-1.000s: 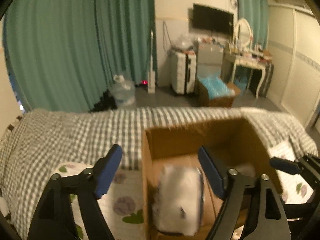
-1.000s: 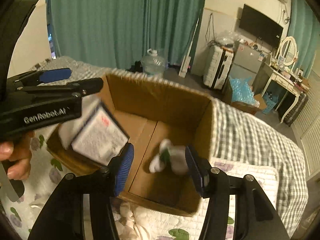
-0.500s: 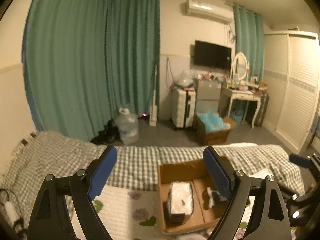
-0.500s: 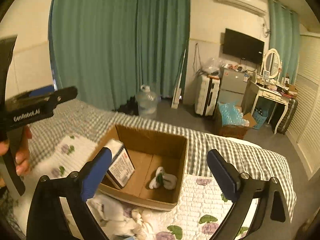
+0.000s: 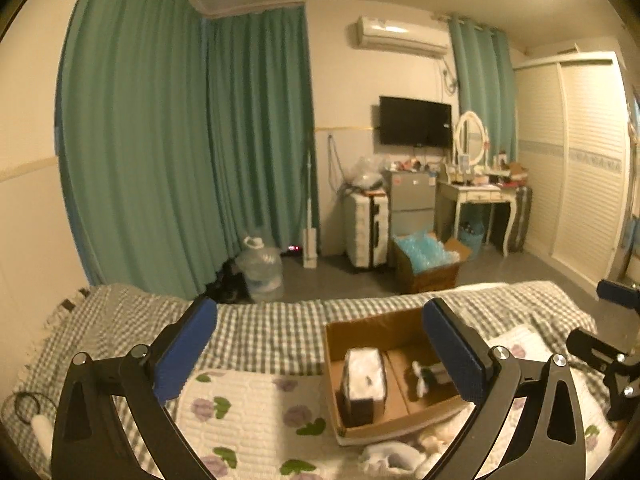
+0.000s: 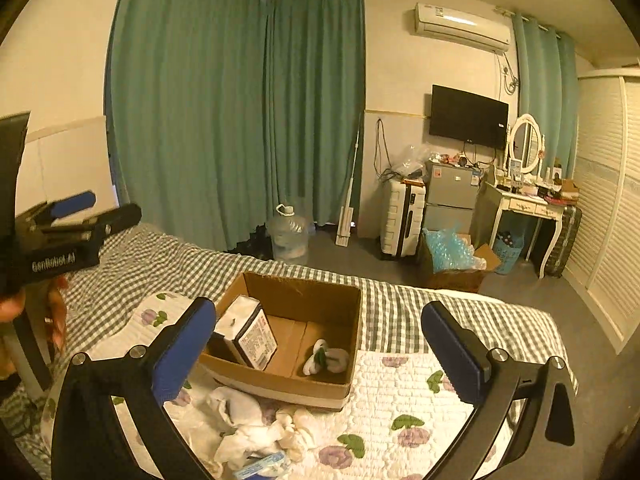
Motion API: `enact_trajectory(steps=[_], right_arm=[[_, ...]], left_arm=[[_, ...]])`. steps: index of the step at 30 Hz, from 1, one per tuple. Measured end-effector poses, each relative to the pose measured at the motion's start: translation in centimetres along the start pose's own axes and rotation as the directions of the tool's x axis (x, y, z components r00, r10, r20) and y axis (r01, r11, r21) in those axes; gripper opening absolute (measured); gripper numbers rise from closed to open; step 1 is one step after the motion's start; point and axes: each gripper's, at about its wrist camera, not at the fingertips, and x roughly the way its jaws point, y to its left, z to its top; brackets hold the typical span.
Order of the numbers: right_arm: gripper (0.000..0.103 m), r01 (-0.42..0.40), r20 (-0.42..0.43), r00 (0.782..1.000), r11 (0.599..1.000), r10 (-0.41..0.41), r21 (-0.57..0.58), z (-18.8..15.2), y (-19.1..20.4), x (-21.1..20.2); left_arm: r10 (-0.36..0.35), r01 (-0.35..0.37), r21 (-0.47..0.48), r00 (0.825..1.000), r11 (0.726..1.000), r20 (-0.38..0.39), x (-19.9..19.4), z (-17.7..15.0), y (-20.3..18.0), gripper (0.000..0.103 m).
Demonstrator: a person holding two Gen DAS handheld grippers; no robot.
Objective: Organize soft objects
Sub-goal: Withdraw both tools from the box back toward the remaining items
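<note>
An open cardboard box (image 6: 296, 292) (image 5: 372, 330) sits on the bed. Inside it stand a white tissue pack (image 6: 246, 330) (image 5: 362, 380) on the left and a small white-and-green soft item (image 6: 326, 360) (image 5: 426, 374) on the right. A heap of white soft cloths (image 6: 248, 428) (image 5: 394, 454) lies on the quilt in front of the box. My left gripper (image 5: 320, 354) is open and empty, held high above the bed. My right gripper (image 6: 316, 354) is open and empty, also raised above the box.
The bed has a grey checked cover (image 5: 272, 328) and a white flowered quilt (image 6: 404, 412). A white handle and cable (image 5: 36, 420) lie at the bed's left. On the floor beyond stand a water jug (image 6: 288, 236), a suitcase (image 6: 402, 216) and another carton (image 6: 452, 264).
Both grippers have risen and pulled back from the box, and the right one has opened wider. The tissue pack, falling from the left gripper a second ago, now rests in the box.
</note>
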Motion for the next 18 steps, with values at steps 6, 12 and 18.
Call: enact_trajectory(steps=[6, 12, 18], right_arm=[[0.103, 0.032, -0.002, 0.999, 0.999, -0.032, -0.023, -2.2, 1.3, -0.8], [0.103, 0.067, -0.041, 0.997, 0.998, -0.068, -0.007, -4.5, 1.5, 0.3], [0.103, 0.004, -0.126, 0.992, 1.0, -0.002, 0.016, -7.8, 1.6, 2.5]], left_arm=[[-0.015, 0.015, -0.032, 1.0, 0.999, 0.002, -0.4, -2.5, -0.1, 0.103], [-0.009, 0.007, -0.029, 0.998, 1.0, -0.062, 0.5, -5.4, -0.1, 0.103], [-0.025, 0.023, -0.019, 0.986, 1.0, -0.162, 2.0, -9.2, -0.2, 0.103]])
